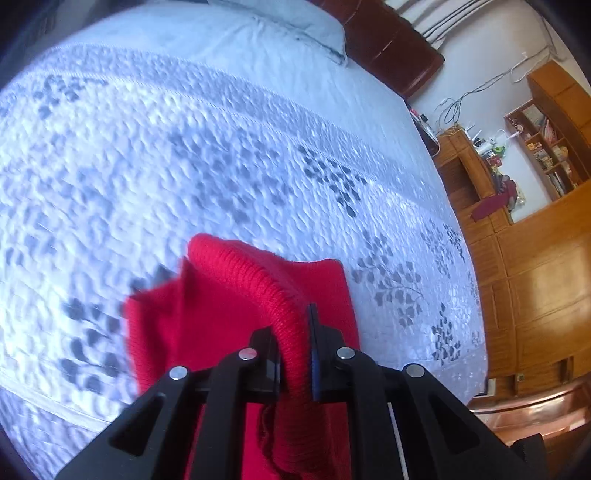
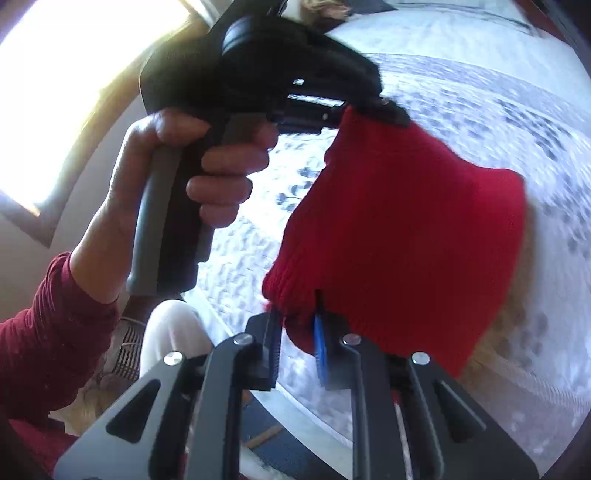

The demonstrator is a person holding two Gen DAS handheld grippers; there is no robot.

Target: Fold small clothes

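Two grippers clamped on one red knit garment. Left gripper pinching its ribbed edge between narrow jaws; right gripper nipping a lower corner. Garment held aloft between both, above the quilted bedspread. Beyond: pillow, wooden cabinets.

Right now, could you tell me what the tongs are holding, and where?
Both hold the red knit: left tongs on its ribbed edge, right tongs on a lower corner.
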